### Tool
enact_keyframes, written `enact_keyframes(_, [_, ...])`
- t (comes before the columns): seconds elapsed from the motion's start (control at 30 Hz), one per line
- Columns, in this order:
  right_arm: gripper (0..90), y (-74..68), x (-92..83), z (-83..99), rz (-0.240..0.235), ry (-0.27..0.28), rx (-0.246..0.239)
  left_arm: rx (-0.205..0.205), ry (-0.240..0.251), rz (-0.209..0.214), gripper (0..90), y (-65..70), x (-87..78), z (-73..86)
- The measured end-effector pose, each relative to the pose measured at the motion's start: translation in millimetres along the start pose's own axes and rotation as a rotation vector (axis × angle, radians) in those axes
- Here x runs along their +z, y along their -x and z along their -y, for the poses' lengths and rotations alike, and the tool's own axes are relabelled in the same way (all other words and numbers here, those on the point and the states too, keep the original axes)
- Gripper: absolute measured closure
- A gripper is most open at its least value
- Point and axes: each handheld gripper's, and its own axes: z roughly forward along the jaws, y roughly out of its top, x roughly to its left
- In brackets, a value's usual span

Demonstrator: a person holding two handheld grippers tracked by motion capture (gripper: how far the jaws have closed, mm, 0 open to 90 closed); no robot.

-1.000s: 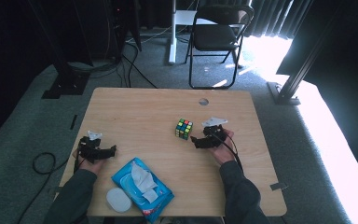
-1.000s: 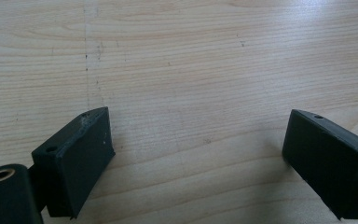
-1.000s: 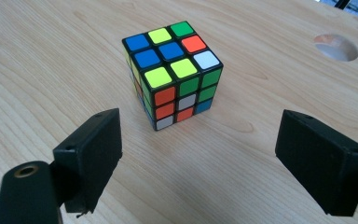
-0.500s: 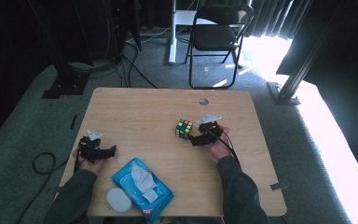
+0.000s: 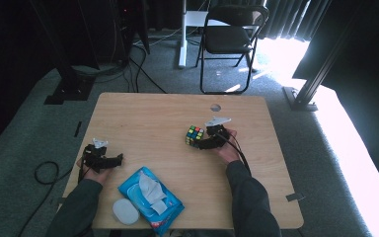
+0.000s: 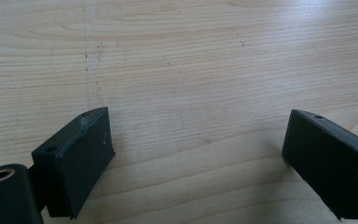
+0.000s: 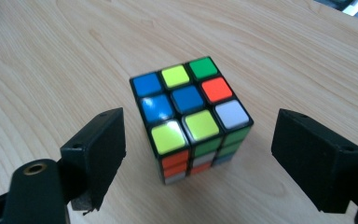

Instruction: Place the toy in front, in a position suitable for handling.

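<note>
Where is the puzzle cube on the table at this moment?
In the high view the puzzle cube sits right of the table's middle, just left of the right gripper, far from the blue wipes pack.

Bare table point(image 5: 143, 123) around cube point(image 5: 194, 135), wipes pack point(image 5: 150, 195) well apart.

Setting: recording studio or lab workspace. Landmark: plain wooden table point(image 5: 143, 118) on grey carpet point(image 5: 24, 133). Beyond the table: black folding chair point(image 5: 229, 37), dark curtains point(image 5: 296, 19). Left of it: black stand bases point(image 5: 69, 89) with trailing cables point(image 5: 143, 74). Right of it: angled black metal frame post point(image 5: 321, 64).
</note>
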Motion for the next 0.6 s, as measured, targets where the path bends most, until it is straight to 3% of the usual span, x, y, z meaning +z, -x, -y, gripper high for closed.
enact_keyframes(0.23, [14.6, -1.0, 10.0, -5.4, -0.014, 0.008, 0.002, 0.000, 0.000, 0.000, 8.5, 0.0, 0.0, 0.0])
enact_keyframes(0.3, [14.1, -0.6, 17.1, -9.3, -0.006, -0.007, -0.028, 0.000, 0.000, 0.000, 8.5, 0.0, 0.0, 0.0])
enact_keyframes(0.6, [15.3, 0.9, 34.0, -12.8, -0.021, -0.052, -0.022, 0.000, 0.000, 0.000, 8.5, -0.1, 0.0, 0.0])
